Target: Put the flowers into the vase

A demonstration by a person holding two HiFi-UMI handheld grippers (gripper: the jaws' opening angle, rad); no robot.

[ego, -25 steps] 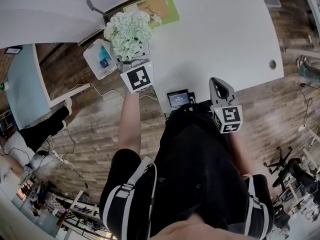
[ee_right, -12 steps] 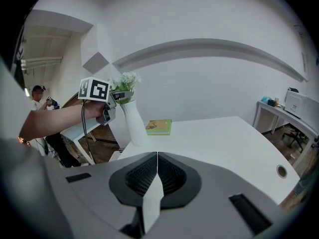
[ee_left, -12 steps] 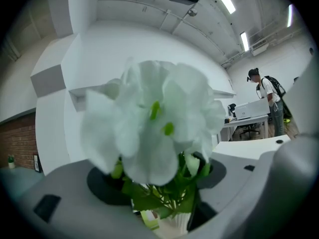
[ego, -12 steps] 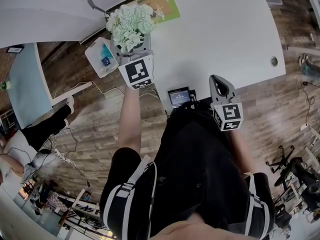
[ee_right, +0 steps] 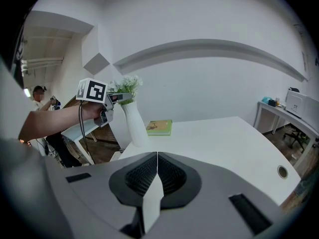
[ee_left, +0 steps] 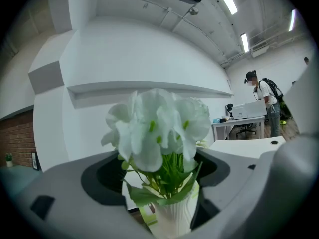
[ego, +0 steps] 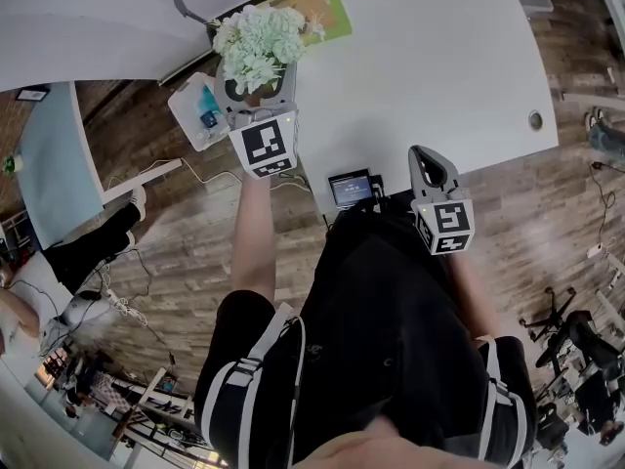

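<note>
The left gripper (ee_left: 164,183), its jaws just now opening wide, is flanking without pressing the white, green-stemmed flowers (ee_left: 157,128) standing upright in the ribbed white vase (ee_left: 172,219) at the tabletop's (ego: 439,57) left edge, while the right gripper (ego: 431,164) is hovering closed and empty.

The flowers (ego: 259,45) stand in the vase (ee_right: 133,128) at the left near corner of the surface (ego: 439,66). A book (ego: 322,13) lies behind them, by the far edge. The jaws of the left claw (ego: 259,84) have just been opening and flank the vase's neck. The right claw (ego: 432,164) hangs over the near edge, well apart to the right.
</note>
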